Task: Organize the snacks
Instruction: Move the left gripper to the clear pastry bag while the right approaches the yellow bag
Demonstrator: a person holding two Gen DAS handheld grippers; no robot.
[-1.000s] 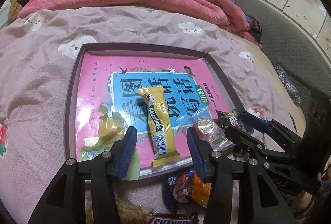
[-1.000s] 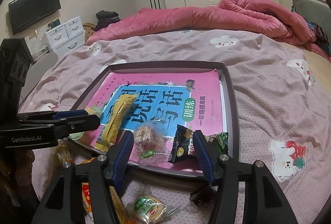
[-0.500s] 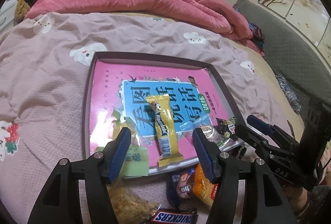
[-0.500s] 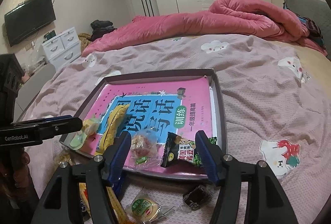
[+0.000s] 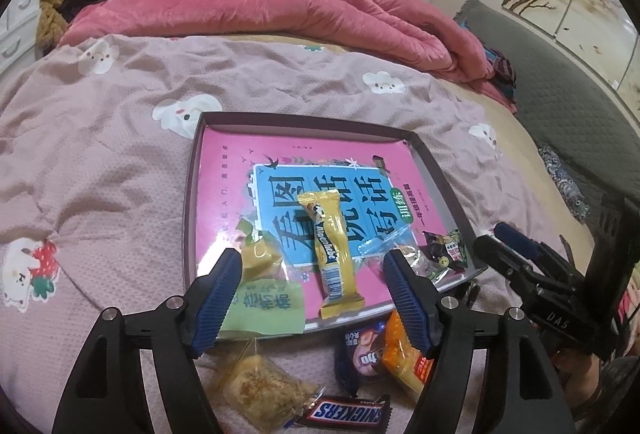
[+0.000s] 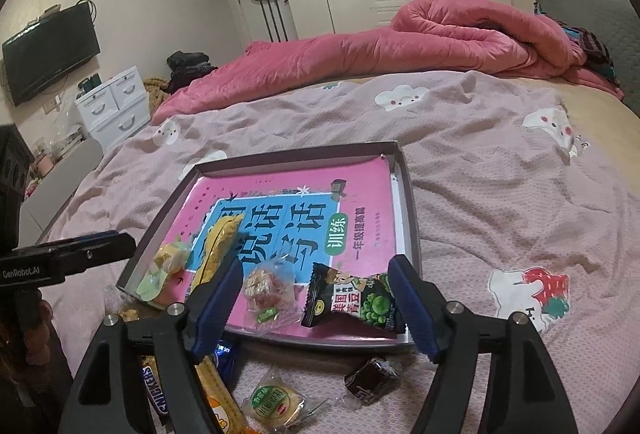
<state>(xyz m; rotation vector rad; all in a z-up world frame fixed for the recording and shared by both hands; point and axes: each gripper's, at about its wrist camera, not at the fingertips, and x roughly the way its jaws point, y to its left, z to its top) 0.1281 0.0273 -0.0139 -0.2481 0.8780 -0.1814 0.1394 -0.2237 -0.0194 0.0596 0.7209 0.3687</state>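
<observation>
Dim indoor light, fisheye-warped edges

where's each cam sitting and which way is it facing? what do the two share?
Left wrist: on the left gripper, angled down over the bed at the tray; own fingers, jaws opening, empty; right gripper at right edge.
Right wrist: on the right gripper, angled down at the tray, TV left; own fingers, jaws opening, empty; left gripper at left.
Shared: tray, yellow bar, Snickers.

tray [image 5: 192,193] on bed [image 5: 100,137] | book [image 5: 224,169] in tray | Snickers bar [image 5: 344,412] before tray
</observation>
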